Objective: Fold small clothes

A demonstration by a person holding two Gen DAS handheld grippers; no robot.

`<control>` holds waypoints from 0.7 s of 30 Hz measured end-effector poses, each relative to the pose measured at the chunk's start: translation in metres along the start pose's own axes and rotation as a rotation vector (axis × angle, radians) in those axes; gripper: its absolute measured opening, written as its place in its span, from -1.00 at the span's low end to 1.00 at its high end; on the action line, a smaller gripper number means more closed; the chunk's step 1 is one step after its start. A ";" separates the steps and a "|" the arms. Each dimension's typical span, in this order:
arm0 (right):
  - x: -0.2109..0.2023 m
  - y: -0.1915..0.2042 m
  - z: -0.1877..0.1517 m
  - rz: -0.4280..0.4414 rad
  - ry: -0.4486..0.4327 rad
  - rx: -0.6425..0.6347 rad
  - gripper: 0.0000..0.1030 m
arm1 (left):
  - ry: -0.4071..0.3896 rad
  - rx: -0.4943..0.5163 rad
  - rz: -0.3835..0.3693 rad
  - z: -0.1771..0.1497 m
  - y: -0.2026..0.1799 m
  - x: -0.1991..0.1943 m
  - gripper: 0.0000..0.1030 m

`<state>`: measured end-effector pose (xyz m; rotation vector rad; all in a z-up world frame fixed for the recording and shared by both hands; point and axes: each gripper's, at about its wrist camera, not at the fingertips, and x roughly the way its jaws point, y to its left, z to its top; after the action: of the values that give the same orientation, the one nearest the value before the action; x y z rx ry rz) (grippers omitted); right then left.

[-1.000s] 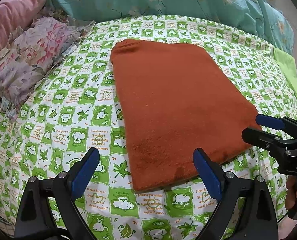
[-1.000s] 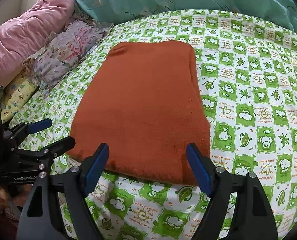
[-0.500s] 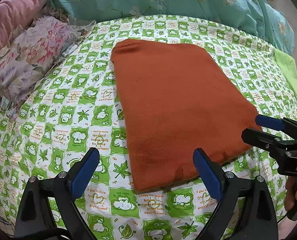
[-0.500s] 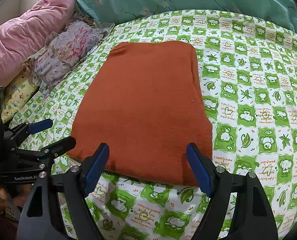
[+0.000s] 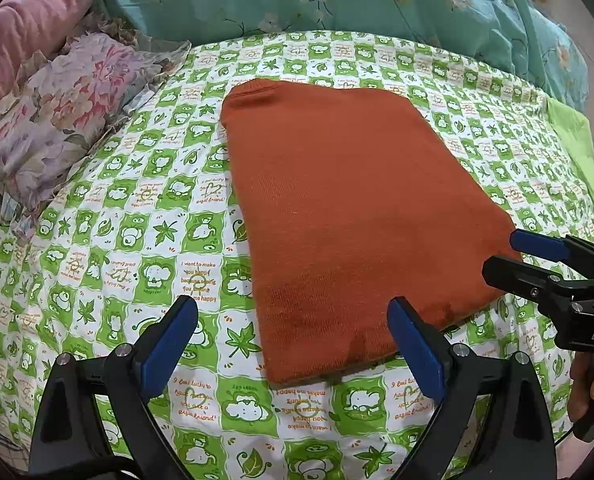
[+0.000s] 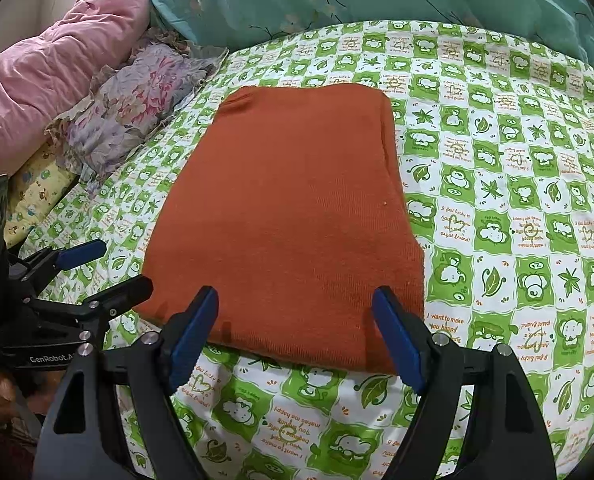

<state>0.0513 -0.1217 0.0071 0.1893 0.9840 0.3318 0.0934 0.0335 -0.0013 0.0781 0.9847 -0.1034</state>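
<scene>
Left wrist view: little change vs 1 s ago. Rust knit garment (image 5: 357,216) flat on bedsheet (image 5: 137,216), both claws, left claw (image 5: 293,348) & right claw (image 6: 295,340), spread, empty, hovering at near hem. Next fold not begun.

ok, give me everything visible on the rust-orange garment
The rust-orange garment is a fine-ribbed knit, folded into a flat, roughly rectangular stack that looks wider at the near edge than at the far end. No sleeves or collar show. A darker patch sits near its near-left corner. It lies flat on the green-and-white checked bedsheet, which is all that touches it. The left gripper and right gripper are both open at its near edge, holding nothing.
</scene>
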 end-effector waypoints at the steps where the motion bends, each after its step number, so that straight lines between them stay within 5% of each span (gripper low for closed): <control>1: 0.000 0.000 0.000 0.000 -0.001 0.000 0.55 | 0.000 0.001 0.000 0.000 0.000 0.000 0.86; 21: -0.001 -0.001 -0.002 0.000 -0.003 0.003 0.55 | -0.004 0.002 0.002 0.001 0.000 -0.001 0.87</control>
<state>0.0496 -0.1225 0.0064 0.1928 0.9814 0.3297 0.0933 0.0332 0.0000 0.0807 0.9811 -0.1031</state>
